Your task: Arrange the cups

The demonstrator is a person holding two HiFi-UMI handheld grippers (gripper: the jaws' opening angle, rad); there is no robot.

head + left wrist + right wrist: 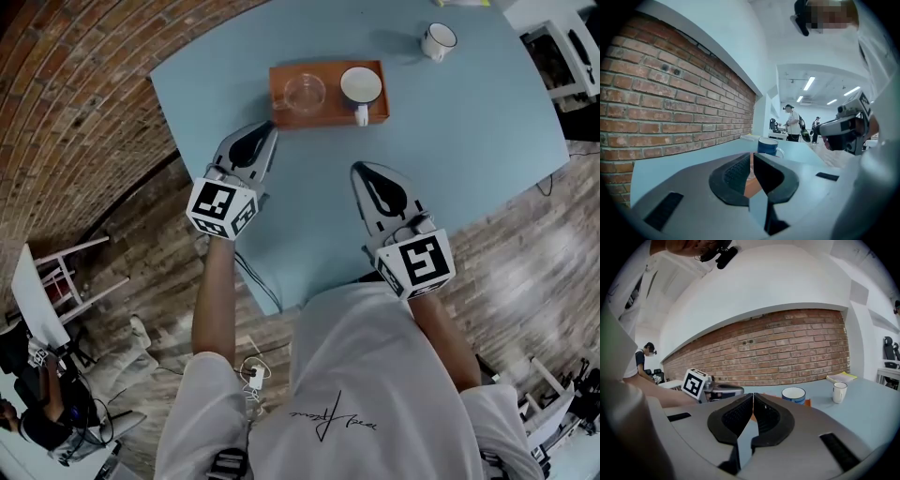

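Holding both pairs pressed together and empty, you have the left tongs (268, 126) just beside the near left corner of the orange tray (279, 71) and the right tongs (359, 170) short of it over bare table (469, 141). The tray carries a clear glass (305, 92) and a blue mug (361, 85). The white mug (438, 40) stands upright beyond, far right, near the table's far edge. Your right hand is nearer, with open table between.

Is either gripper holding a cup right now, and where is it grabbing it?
Nothing is held. The left gripper and right gripper are both shut and empty; the mug and glass cup sit on the tray.
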